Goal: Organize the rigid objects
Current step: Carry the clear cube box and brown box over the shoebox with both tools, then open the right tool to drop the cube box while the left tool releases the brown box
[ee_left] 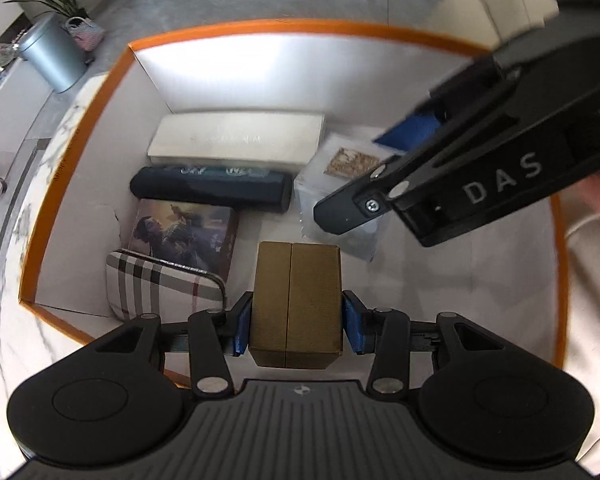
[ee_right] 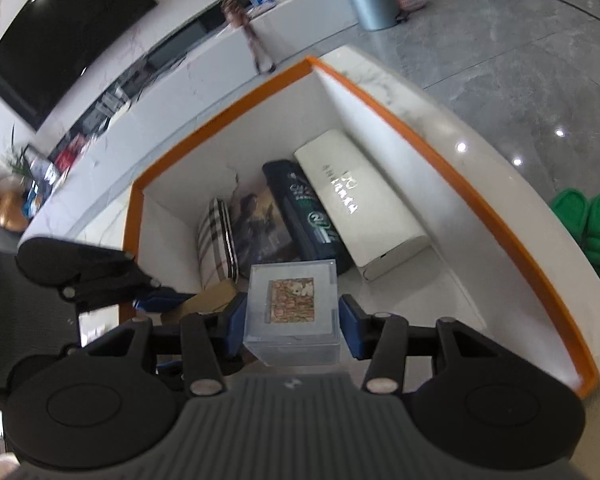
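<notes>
step: placing into orange-rimmed box | left hand-held gripper clamps gold box | right hand-held gripper clamps clear cube | next: lower each into bare floor at lower center

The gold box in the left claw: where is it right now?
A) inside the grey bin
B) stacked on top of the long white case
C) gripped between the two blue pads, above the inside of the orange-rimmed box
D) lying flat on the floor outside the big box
C: the gold box sits squeezed between the left gripper pads, with the orange-rimmed box and its white floor below it.
</notes>
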Demonstrator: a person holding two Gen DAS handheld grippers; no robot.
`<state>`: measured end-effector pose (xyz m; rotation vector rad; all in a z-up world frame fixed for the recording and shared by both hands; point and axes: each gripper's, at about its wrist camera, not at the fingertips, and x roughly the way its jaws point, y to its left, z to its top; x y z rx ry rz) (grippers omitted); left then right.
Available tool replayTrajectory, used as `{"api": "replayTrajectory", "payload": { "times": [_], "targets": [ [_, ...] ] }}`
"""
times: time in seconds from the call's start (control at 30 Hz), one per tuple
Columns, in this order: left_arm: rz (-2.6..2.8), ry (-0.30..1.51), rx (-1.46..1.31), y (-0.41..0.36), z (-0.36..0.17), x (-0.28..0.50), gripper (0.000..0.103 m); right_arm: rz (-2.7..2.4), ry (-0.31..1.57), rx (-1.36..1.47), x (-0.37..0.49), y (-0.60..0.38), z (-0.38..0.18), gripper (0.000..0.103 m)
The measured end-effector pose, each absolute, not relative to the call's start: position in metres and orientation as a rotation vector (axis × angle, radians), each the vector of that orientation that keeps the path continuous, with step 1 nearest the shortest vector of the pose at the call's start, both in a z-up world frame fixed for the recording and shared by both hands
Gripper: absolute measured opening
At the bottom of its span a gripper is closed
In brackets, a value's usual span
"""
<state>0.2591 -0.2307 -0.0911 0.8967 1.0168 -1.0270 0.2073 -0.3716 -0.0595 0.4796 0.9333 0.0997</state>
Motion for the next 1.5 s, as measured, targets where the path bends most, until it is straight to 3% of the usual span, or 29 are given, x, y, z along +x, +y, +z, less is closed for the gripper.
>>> {"api": "replayTrajectory", "payload": {
  "times": [0.67,1.1,1.23,1.4,1.5],
  "targets": [
    [-1.018,0.939,0.963,-0.219,-0.089,0.254,0.061,0.292,1.034,0.151,0.258,-0.335,-0.062,0.05],
    [-1.006,0.882,0.977,-0.216,-0.088,0.252,0.061,0.372,1.107,0.207,0.294,-0.337,-0.076,0.055],
    [-0.999,0.875,0.981,-0.218,-0.088,0.253,0.061,0.36,1.096,0.215,0.291,-0.341,-0.069,0.053],
    [-0.972,0.844,0.996,-0.216,-0.087,0.25,0.052,0.365,1.12,0.189,0.275,-0.346,-0.059,0.046],
    [-0.962,0.828,1.008,-0.215,-0.086,0.252,0.051,0.347,1.199,0.195,0.269,-0.35,-0.065,0.032]
  ]
}}
